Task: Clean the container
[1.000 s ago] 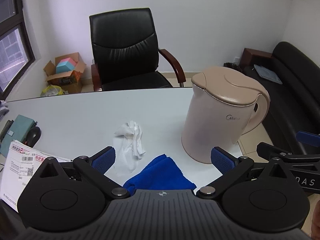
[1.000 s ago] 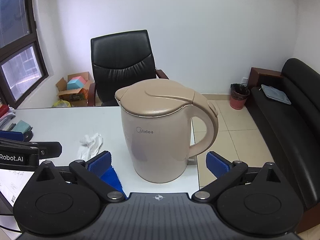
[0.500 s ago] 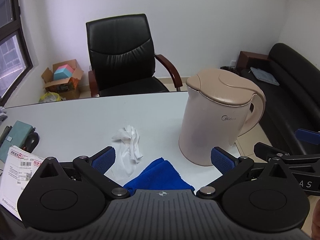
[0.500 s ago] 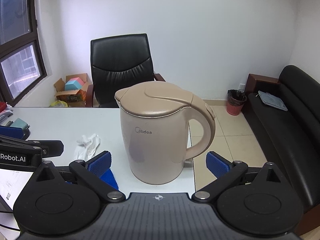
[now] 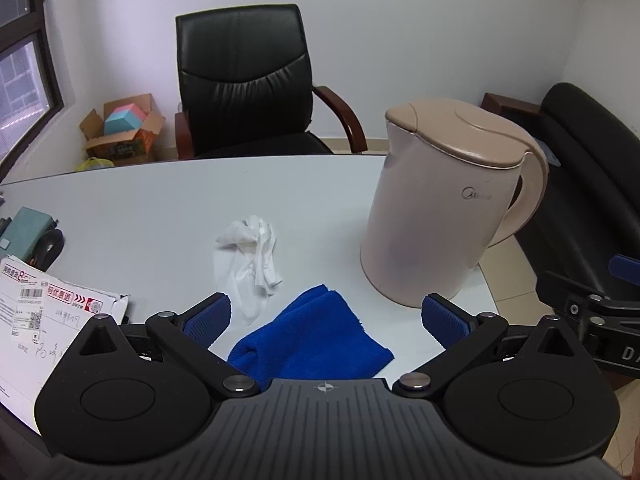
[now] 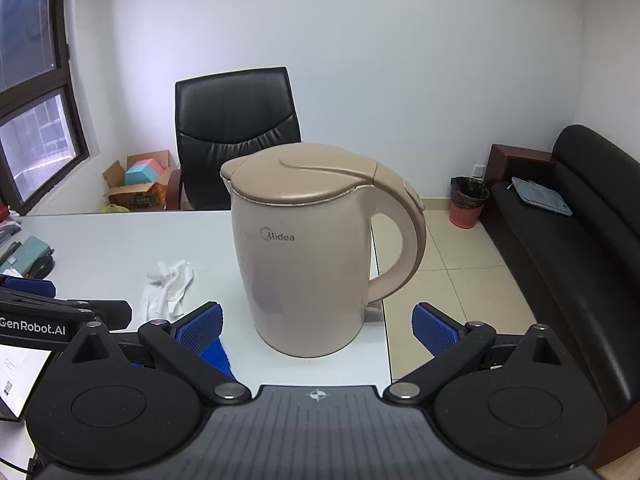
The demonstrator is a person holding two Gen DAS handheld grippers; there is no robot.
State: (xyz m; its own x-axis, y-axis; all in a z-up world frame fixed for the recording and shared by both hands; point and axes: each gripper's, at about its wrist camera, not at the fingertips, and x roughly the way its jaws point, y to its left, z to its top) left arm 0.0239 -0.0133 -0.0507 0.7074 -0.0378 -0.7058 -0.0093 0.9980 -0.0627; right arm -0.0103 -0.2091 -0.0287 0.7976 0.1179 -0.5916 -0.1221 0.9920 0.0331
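- The kettle, beige with its lid down and "Midea" printed on its side, stands upright on the pale counter, straight ahead of the right gripper's fingers and centred between them; its handle curves out toward the right-hand finger.
- The right gripper is held level and low, pointing forward at the kettle's lower body, its blue-padded fingers spread wide with nothing between them and clear of the kettle.
- The left gripper points forward and slightly down over the counter, its fingers likewise spread wide and empty.
- A folded blue cloth lies on the counter between the left gripper's fingers, just in front of them.
- A crumpled white tissue lies beyond the cloth, closer to the left-hand finger, apart from the kettle.
- From the left wrist view the kettle stands ahead of the right-hand finger, close to the counter's right edge.
- In the right wrist view the counter's edge runs just past the kettle's base on the handle side; beyond it is tiled floor, then a black sofa.
- Bare counter lies ahead of the tissue up to the far edge, where a black office chair stands.
- Printed papers and a teal case lie outside the left gripper's left-hand finger.
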